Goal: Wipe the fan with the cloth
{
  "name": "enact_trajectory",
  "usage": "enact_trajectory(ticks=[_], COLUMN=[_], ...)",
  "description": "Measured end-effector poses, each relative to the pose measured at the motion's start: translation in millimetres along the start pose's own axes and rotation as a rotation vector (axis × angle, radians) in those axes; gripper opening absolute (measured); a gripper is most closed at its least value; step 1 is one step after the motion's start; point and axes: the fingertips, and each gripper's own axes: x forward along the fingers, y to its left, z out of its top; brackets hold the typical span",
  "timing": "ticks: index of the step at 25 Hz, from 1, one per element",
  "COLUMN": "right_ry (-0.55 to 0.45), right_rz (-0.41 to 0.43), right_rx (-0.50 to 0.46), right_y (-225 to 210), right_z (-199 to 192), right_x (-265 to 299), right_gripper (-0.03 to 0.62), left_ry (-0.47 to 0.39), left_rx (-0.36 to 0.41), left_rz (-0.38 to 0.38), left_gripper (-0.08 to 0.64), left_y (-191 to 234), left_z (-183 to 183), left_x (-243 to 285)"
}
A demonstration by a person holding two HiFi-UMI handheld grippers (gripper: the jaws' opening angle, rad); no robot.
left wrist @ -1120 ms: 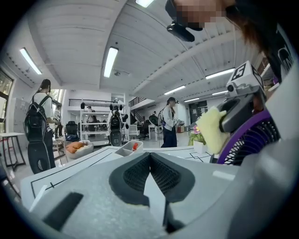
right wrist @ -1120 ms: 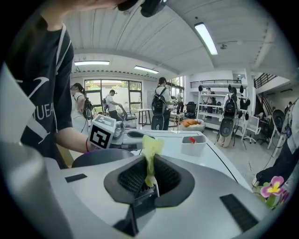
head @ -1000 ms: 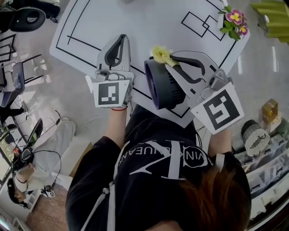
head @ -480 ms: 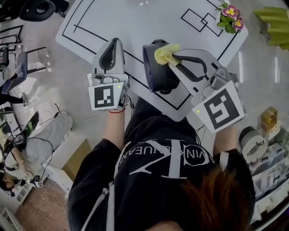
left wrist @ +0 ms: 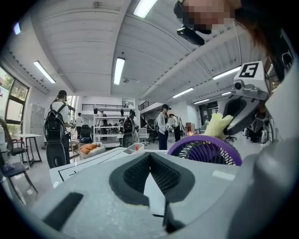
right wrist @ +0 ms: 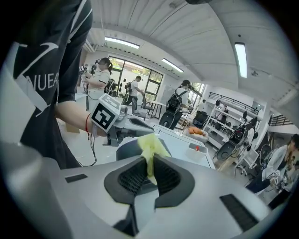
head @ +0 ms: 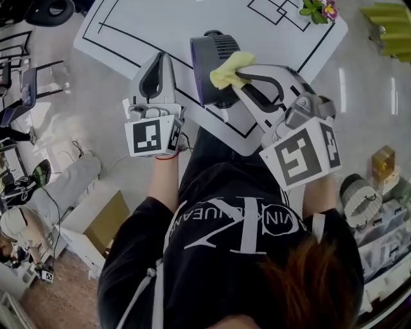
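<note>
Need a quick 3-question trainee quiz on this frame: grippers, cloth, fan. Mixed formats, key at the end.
1. True or false: the left gripper is shut with nothing between its jaws.
2. What is the right gripper shut on? A) a sponge B) a yellow cloth C) a brush
3. Fill in: the cloth is at the rim of the ___ on the white table.
Key: 1 true; 2 B; 3 fan.
</note>
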Motion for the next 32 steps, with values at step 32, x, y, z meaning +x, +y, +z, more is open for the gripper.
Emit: enact_trajectory(ticks=[32], right_ry=[0.038], right_rz=[-0.04], right_rx=[-0.088], right_y=[69], right_z=[-29], right_x=[7], right_gripper=[0.032], left_ry=[0.025], left_rx=[-0.006], left_rz=[0.108], left_gripper=[0.009], left_y=[-12], left_z=[-26], left_x=[-76])
